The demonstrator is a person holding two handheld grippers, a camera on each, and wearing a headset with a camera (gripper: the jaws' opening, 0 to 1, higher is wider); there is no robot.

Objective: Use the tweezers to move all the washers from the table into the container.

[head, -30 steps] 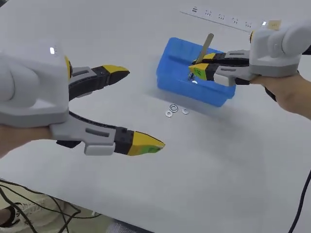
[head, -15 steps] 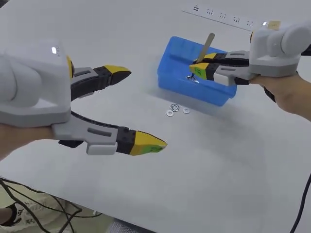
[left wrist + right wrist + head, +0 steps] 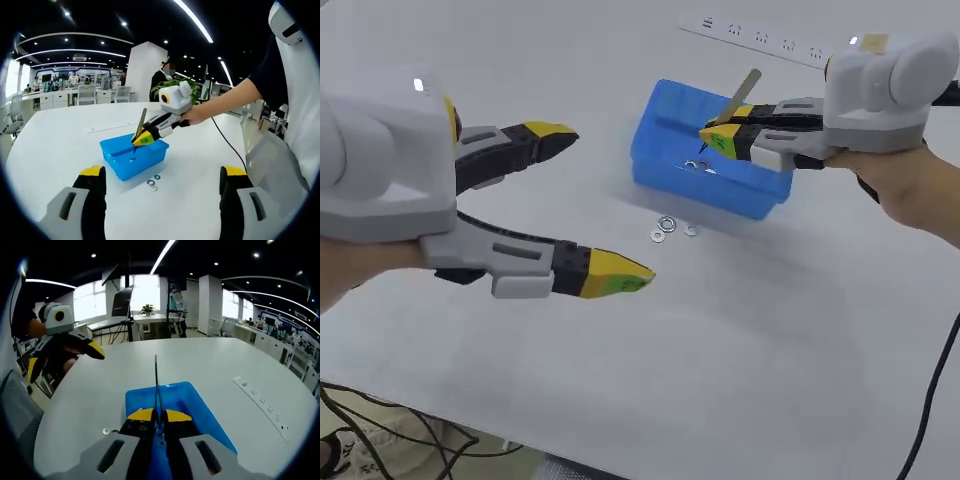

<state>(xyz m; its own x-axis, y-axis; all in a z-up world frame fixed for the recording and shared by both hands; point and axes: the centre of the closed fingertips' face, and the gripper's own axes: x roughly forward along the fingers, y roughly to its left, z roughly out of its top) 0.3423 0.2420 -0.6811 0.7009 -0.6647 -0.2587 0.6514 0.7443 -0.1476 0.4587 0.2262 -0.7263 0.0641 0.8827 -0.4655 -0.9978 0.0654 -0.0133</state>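
Broad white table (image 3: 770, 340); washers (image 3: 668, 228) just beside container's (image 3: 665, 150) near edge.

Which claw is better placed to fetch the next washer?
Probably the right claw: shut on the tweezers, just above the container beside the washers. The left claw is open, empty.

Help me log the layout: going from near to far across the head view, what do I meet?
left gripper → washers → blue container → power strip. The right gripper, shut on the tweezers, hangs over the container, so it is left out.
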